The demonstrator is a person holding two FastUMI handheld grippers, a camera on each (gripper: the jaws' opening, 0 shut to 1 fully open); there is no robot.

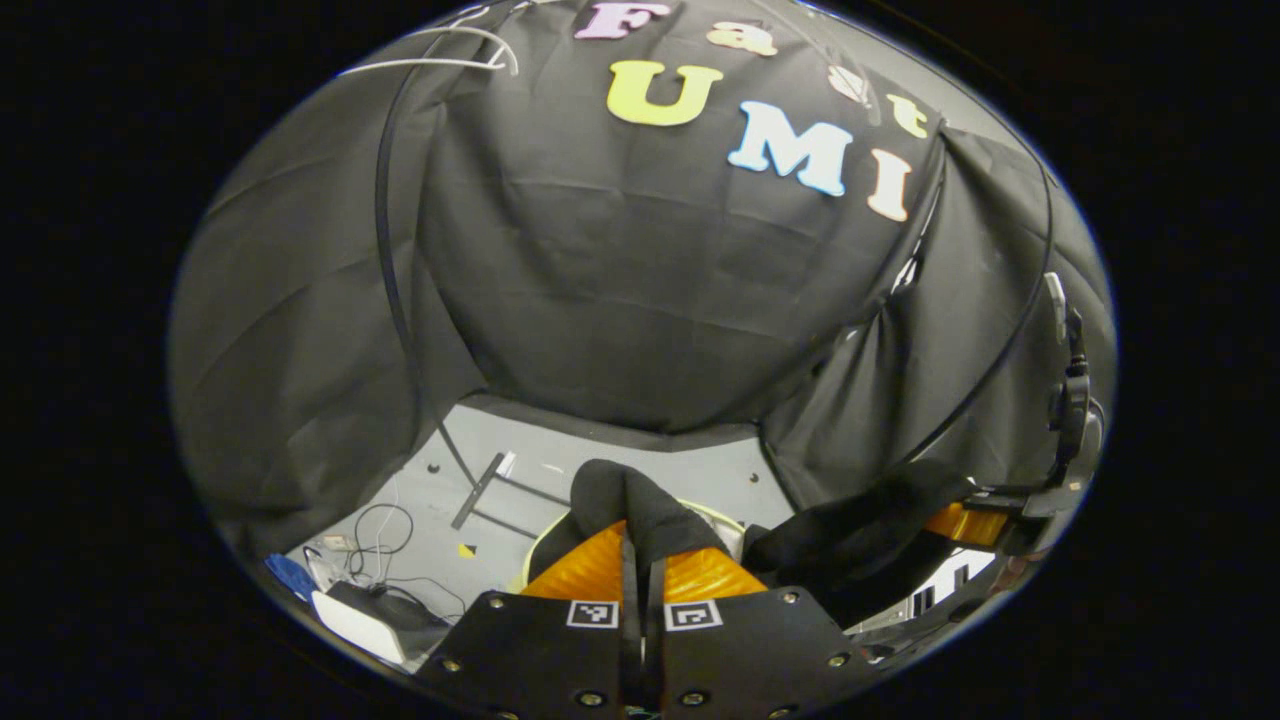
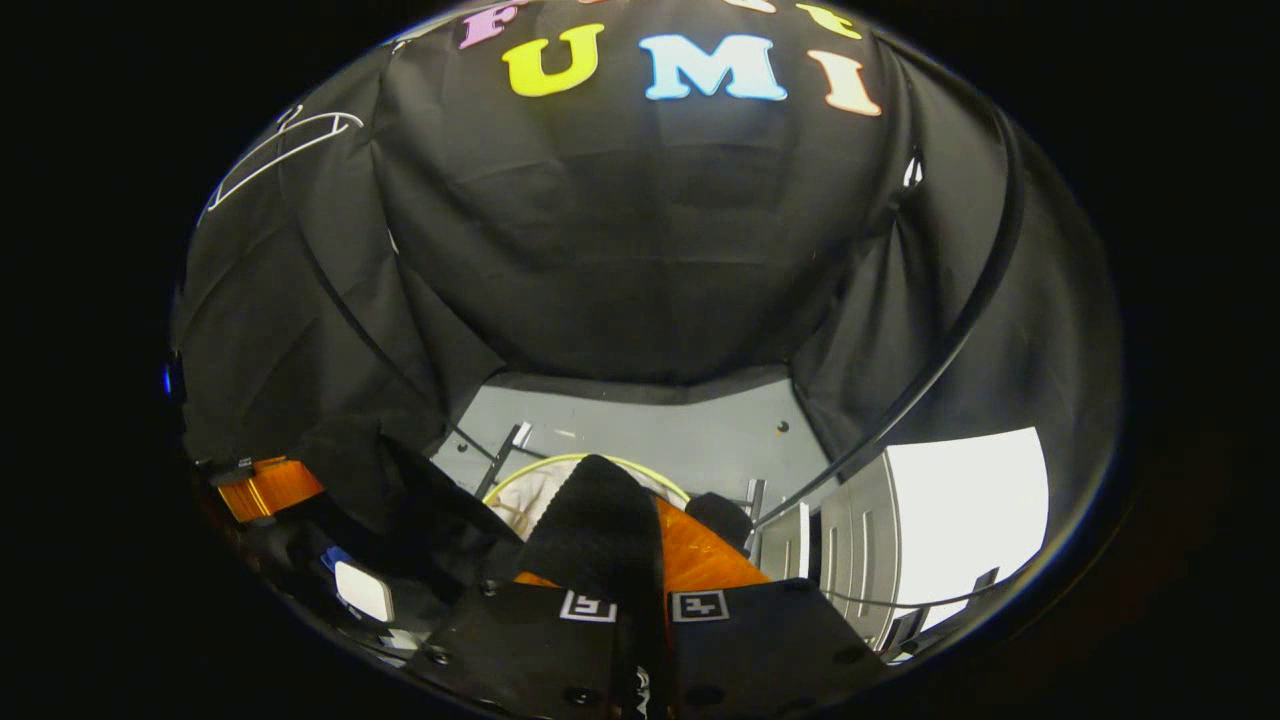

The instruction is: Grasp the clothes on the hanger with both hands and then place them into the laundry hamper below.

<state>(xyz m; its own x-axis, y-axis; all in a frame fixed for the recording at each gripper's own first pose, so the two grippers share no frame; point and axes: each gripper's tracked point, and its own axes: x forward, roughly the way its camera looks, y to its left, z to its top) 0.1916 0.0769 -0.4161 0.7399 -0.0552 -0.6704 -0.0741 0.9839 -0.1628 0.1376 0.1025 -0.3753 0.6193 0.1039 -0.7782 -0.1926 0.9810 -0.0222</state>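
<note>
Both the left gripper (image 1: 641, 560) and right gripper (image 2: 640, 560) pinch folds of the black garment (image 1: 640, 505), held stretched between them above the pale-rimmed laundry hamper (image 2: 530, 485).

left gripper (image 1: 643, 545): black plates, silver screws, a square coded marker at each finger base | right gripper (image 2: 640, 560): black plates, dark screws, matching pair of square markers
</note>
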